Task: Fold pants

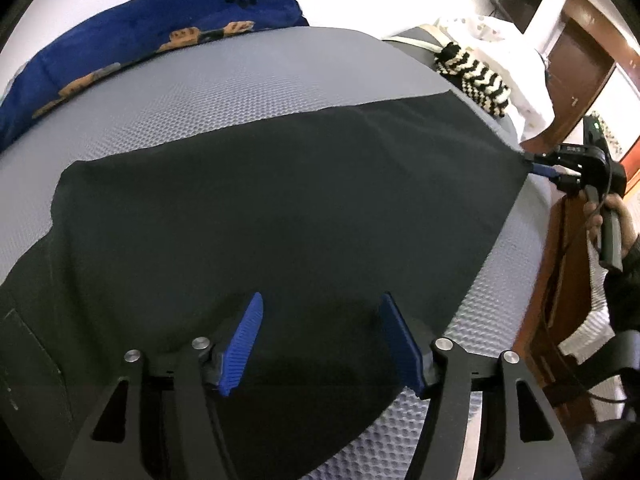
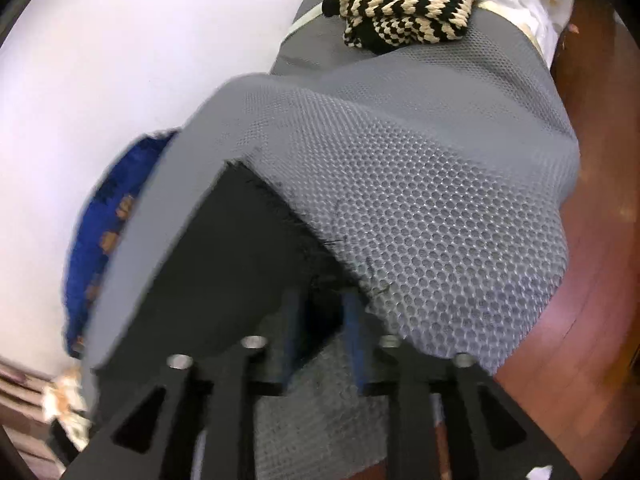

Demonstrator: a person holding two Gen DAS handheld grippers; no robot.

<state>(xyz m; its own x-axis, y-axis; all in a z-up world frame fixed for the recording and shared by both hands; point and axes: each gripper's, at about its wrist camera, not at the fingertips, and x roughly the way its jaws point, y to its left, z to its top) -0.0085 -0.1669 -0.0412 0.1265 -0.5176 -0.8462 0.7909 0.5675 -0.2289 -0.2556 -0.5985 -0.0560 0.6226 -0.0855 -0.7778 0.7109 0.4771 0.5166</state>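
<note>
Lying spread flat over the grey honeycomb-textured mat [image 1: 248, 96] are the black pants [image 1: 280, 200], one frayed hem corner reaching toward the mat's edge. Left tongs [image 1: 320, 340] are hovering with jaws standing wide over the near edge of the cloth, pads not pressing on it. Right tongs [image 2: 322, 320] are sitting at the hem corner with jaws narrowly parted and dark cloth between the blue pads [image 2: 354, 320]; whether they are pinching it I cannot tell, the view being blurred.
</note>
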